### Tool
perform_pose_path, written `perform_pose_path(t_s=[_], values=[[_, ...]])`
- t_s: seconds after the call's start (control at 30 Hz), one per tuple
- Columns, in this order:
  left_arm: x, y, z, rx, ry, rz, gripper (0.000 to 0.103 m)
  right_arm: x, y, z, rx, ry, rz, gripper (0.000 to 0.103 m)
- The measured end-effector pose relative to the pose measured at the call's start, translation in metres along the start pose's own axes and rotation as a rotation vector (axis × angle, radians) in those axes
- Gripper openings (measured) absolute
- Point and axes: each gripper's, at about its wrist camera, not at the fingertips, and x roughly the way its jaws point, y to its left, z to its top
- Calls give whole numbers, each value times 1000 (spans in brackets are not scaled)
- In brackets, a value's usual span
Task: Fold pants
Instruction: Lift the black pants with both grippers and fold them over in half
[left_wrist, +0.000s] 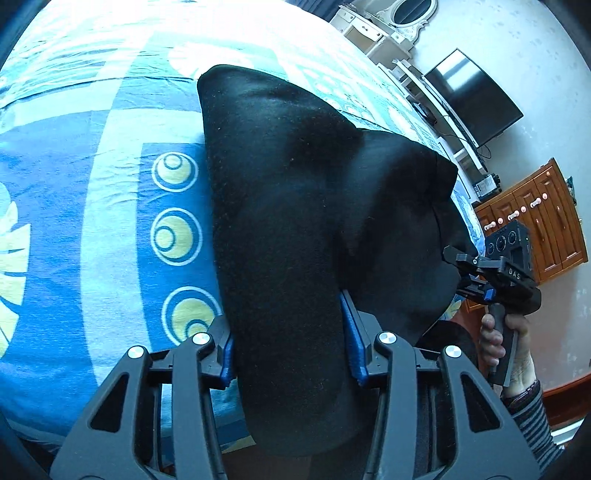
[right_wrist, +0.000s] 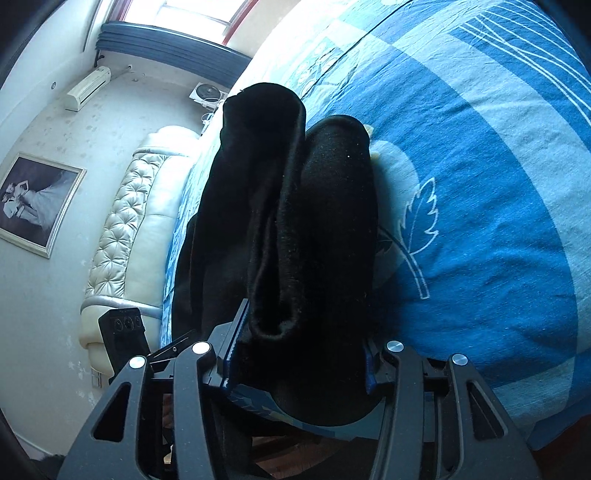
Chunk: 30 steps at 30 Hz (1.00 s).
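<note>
Black pants (left_wrist: 295, 206) lie stretched over a blue patterned bedspread (left_wrist: 110, 221). My left gripper (left_wrist: 291, 343) is shut on one end of the pants, with cloth bunched between its blue pads. The right gripper (left_wrist: 465, 273) shows at the right of the left wrist view, gripping the other end. In the right wrist view the pants (right_wrist: 295, 221) hang in thick folds from my right gripper (right_wrist: 299, 350), which is shut on them. The left gripper's body (right_wrist: 122, 336) shows at the lower left there.
A cream tufted headboard (right_wrist: 125, 221) and a framed picture (right_wrist: 33, 206) are on the left. A television (left_wrist: 476, 96), a white dresser (left_wrist: 380, 33) and a wooden cabinet (left_wrist: 535, 221) stand beyond the bed. The bed edge runs below my grippers.
</note>
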Motion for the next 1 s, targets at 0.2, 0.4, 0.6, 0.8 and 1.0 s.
perform_pose_path(t_s=[0.2, 0.4, 0.6, 0.8, 1.0], values=[[-26, 29, -6, -33, -13, 39, 45, 34, 19, 0, -37, 66, 14, 49], [-54, 60, -17, -77, -41, 81, 45, 69, 44, -4, -78, 129, 22, 49], [-58, 69, -21, -107, -53, 66, 46, 77, 47, -7, -93, 148, 19, 49], [-58, 71, -22, -98, -57, 63, 47, 78, 49, -7, -86, 141, 28, 49], [-59, 72, -21, -99, -57, 65, 48, 76, 49, -7, -84, 138, 37, 49]])
